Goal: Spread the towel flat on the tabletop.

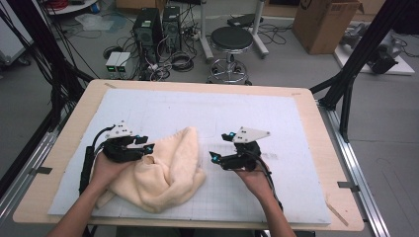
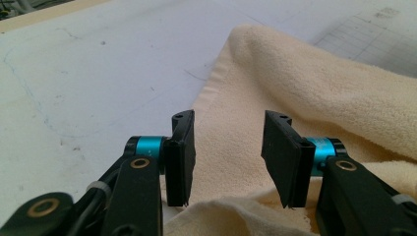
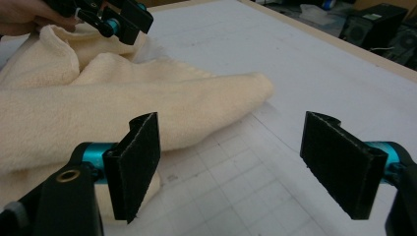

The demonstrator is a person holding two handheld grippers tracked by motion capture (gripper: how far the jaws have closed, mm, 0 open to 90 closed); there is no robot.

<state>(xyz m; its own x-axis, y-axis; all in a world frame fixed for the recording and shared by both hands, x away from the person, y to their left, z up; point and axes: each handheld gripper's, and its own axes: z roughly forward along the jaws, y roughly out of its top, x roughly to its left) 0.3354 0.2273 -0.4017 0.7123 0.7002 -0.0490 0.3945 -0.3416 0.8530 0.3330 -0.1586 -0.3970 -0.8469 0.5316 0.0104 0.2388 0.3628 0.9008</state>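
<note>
The left hand-held gripper (image 1: 148, 148) sits left of centre in the high view, its jaws spread with the cream towel (image 1: 165, 173) lying between and under them; the pads do not press the cloth. In its own view the towel's hemmed edge runs up between the two pads. The right hand-held gripper (image 1: 215, 157), right of centre, has its jaws spread wide over bare gridded mat (image 1: 276, 118), with the towel's folded end just beside its left pad. The towel lies crumpled in the lower middle of the white mat on the wooden bench (image 1: 74, 123).
</note>
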